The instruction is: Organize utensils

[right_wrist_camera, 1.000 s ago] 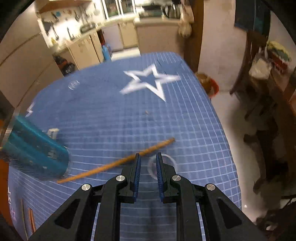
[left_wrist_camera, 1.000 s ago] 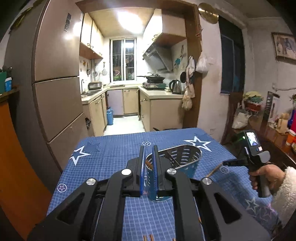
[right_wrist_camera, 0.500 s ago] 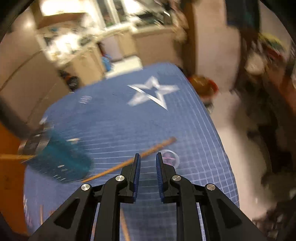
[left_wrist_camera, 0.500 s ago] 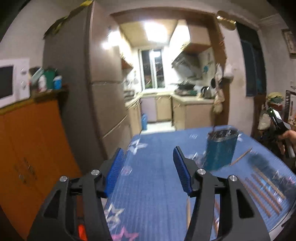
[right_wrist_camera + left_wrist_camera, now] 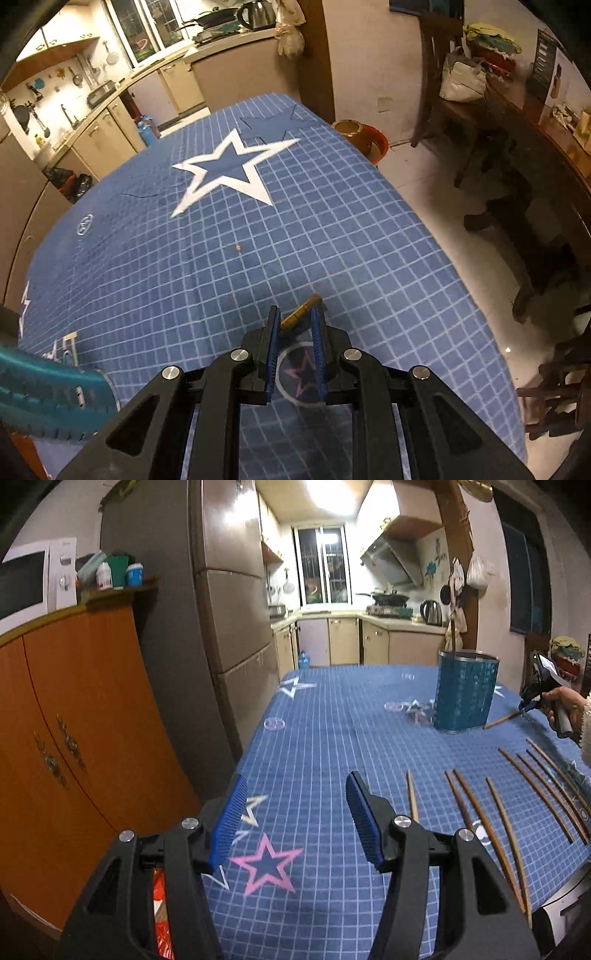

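Seven chopsticks (image 5: pixel 503 825) lie side by side right of the released, empty left gripper (image 5: pixel 291 821), long axes pointing away toward one teal holder (image 5: pixel 463 690). An eighth chopstick (image 5: pixel 300 314) sits slantwise between the right gripper's (image 5: pixel 294 325) narrow jaws; whether they pinch it I cannot tell.

clear: cloth (image 5: pixel 325 738) left | blocked: holder (image 5: pixel 465 690), chopsticks row (image 5: pixel 517 797) right

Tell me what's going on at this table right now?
A person with a gripper in each hand is sorting chopsticks on a blue star-print cloth. The right gripper has its fingers either side of a lone chopstick lying beside the blue holder; whether it is gripped yet isn't clear. The left gripper is open and empty above the cloth. A row of chopsticks lies to its right, not yet in the holder.
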Demonstrator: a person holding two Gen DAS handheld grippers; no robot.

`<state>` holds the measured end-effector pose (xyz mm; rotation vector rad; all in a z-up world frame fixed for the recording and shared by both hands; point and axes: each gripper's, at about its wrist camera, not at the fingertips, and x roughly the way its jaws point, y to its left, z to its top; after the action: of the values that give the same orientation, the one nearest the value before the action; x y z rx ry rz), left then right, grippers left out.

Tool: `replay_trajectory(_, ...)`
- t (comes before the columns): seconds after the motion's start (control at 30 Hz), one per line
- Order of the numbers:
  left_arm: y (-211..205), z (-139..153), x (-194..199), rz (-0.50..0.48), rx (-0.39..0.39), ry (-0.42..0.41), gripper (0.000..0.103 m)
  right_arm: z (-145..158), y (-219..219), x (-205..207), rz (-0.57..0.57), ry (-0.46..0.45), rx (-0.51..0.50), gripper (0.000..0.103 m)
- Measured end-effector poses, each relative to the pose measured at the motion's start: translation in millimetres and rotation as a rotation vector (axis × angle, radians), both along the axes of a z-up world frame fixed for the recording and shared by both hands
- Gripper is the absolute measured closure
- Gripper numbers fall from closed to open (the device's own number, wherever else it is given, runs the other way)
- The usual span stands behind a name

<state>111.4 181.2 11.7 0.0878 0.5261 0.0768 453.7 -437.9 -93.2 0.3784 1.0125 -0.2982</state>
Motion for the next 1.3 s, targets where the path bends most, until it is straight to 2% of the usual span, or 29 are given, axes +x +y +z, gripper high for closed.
replay_trajectory(0.17, -11, -10, -4, -0.011, 0.058, -0.005, 0.049, -4, 2, 2, -0.007, -0.050, -0.021, 0.088)
replay_trajectory(0.2, -12, -11, -5, -0.021, 0.057, -0.004, 0.049, -3, 1, 3, 0.007, -0.074, -0.011, 0.091)
replay_trajectory(0.27, -16, -11, -5, -0.033, 0.048, -0.002, 0.048, 0, 3, 6, 0.045, -0.114, -0.017, 0.090)
replay_trajectory(0.33, -17, -11, -7, -0.065, 0.025, 0.005, 0.047, 1, 0, -2, 0.061, -0.072, 0.022, 0.071)
replay_trajectory(0.37, -17, -11, -9, -0.095, 0.012, 0.014, 0.047, 5, -1, -11, 0.058, -0.067, 0.033, 0.070)
replay_trajectory(0.43, -19, -12, -17, -0.172, -0.016, 0.016, 0.047, 17, 4, -36, 0.093, -0.084, 0.018, 0.070)
replay_trajectory(0.53, -22, -20, -36, -0.292, -0.041, 0.021, 0.047, 41, 35, -91, 0.277, -0.146, -0.023, 0.070)
replay_trajectory(0.6, -27, -28, -55, -0.378, -0.031, 0.025, 0.049, 60, 70, -150, 0.414, -0.233, -0.081, 0.070)
replay_trajectory(0.67, -35, -40, -67, -0.422, -0.007, 0.046, 0.051, 73, 101, -201, 0.524, -0.318, -0.129, 0.070)
replay_trajectory(0.7, -39, -46, -74, -0.442, 0.003, 0.057, 0.052, 78, 125, -240, 0.614, -0.375, -0.154, 0.070)
replay_trajectory(0.8, -54, -69, -91, -0.458, 0.061, 0.080, 0.052, 74, 181, -323, 0.805, -0.463, -0.183, 0.070)
replay_trajectory(0.87, -59, -81, -97, -0.440, 0.096, 0.075, 0.052, 62, 212, -366, 0.885, -0.485, -0.203, 0.070)
replay_trajectory(0.97, -66, -98, -105, -0.401, 0.142, 0.048, 0.052, 40, 253, -423, 0.987, -0.548, -0.300, 0.071)
replay_trajectory(1.03, -67, -106, -108, -0.387, 0.161, 0.029, 0.052, 24, 278, -459, 1.017, -0.611, -0.398, 0.071)
replay_trajectory(1.07, -66, -109, -112, -0.388, 0.158, 0.024, 0.052, 17, 287, -469, 1.021, -0.623, -0.416, 0.071)
replay_trajectory(1.17, -65, -118, -116, -0.372, 0.155, 0.005, 0.052, 8, 287, -473, 0.953, -0.582, -0.275, 0.066)
replay_trajectory(1.23, -65, -120, -118, -0.365, 0.147, -0.014, 0.052, 4, 286, -471, 0.891, -0.568, -0.258, 0.064)
replay_trajectory(1.3, -65, -124, -124, -0.360, 0.147, -0.040, 0.052, 3, 294, -477, 0.875, -0.586, -0.268, 0.063)
